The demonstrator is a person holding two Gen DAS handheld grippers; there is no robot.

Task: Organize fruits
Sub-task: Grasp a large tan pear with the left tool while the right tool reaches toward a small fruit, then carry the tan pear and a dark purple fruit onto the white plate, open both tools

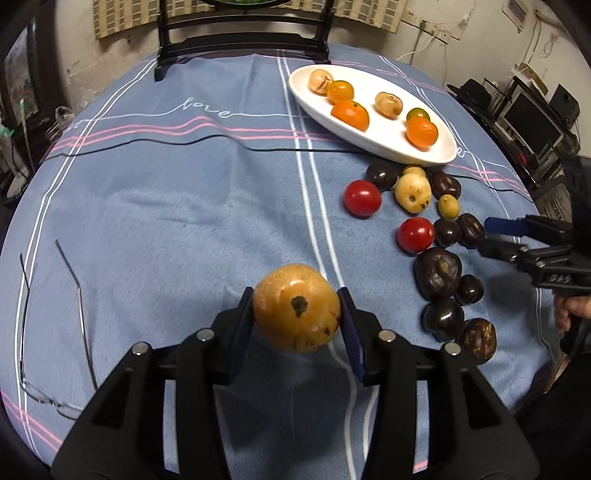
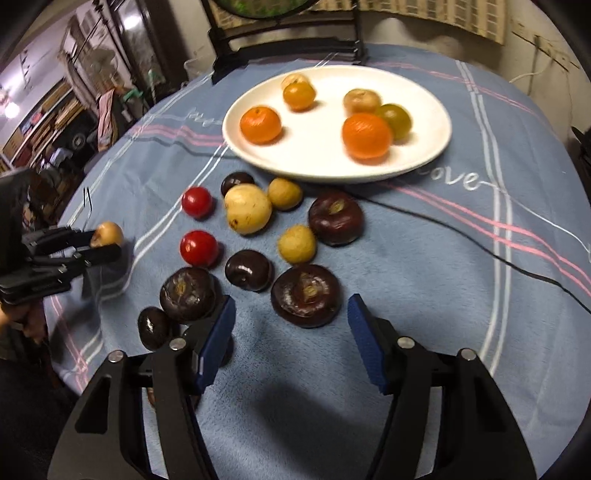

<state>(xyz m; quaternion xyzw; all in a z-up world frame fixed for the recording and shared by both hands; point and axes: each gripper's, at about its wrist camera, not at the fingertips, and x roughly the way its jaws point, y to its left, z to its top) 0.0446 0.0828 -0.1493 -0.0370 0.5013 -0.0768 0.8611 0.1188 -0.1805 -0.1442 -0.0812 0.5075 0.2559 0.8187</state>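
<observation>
My left gripper [image 1: 296, 317] is shut on a yellow-orange loquat [image 1: 296, 308] and holds it above the blue tablecloth; it also shows in the right wrist view [image 2: 107, 234]. My right gripper [image 2: 291, 332] is open and empty, just in front of a dark water chestnut [image 2: 306, 295]. A white plate [image 1: 373, 142] at the back holds several oranges and loquats. Loose fruit lies on the cloth below the plate: two red tomatoes [image 2: 197, 201], pale loquats [image 2: 247, 214] and several dark water chestnuts [image 2: 336, 218].
A black cable [image 1: 147, 142] runs across the cloth in front of the plate. A pair of glasses [image 1: 55, 332] lies at the left near the table edge. A black chair [image 1: 242, 33] stands behind the table.
</observation>
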